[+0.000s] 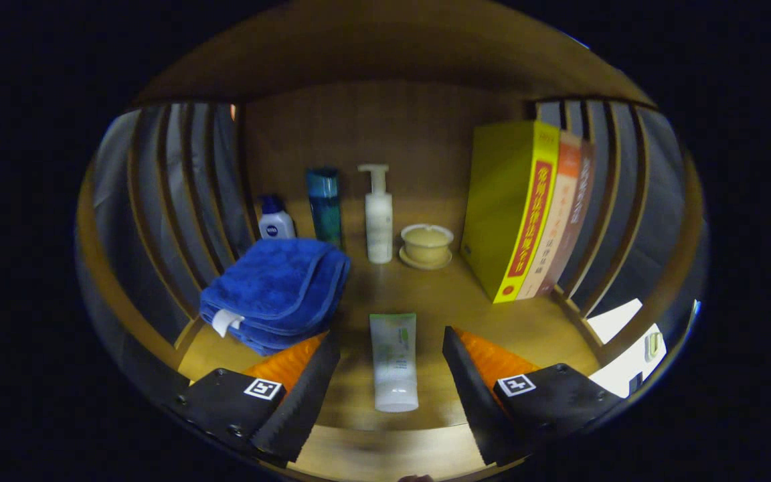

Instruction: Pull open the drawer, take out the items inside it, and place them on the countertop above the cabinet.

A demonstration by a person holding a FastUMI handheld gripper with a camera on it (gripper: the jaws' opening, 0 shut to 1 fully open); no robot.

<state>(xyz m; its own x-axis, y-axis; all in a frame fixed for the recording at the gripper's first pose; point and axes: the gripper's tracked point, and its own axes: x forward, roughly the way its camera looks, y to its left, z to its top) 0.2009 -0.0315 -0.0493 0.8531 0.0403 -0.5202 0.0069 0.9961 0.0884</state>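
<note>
Sitting wide open, the claw has a white tube lying on the wood surface between its fingers, untouched, blue towel just ahead-left, books ahead-right.

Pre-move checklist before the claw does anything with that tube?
1. Claw open: ok, fingers spread wide.
2. Tube between the fingers, touching neither: ok.
3. Tube lying flat on the wooden surface: ok.
4. Towel beside the left finger; contact: cannot tell.
5. Books upright, beyond the right finger: ok.
6. Pump bottle and bowl well beyond the tube: ok.
</note>
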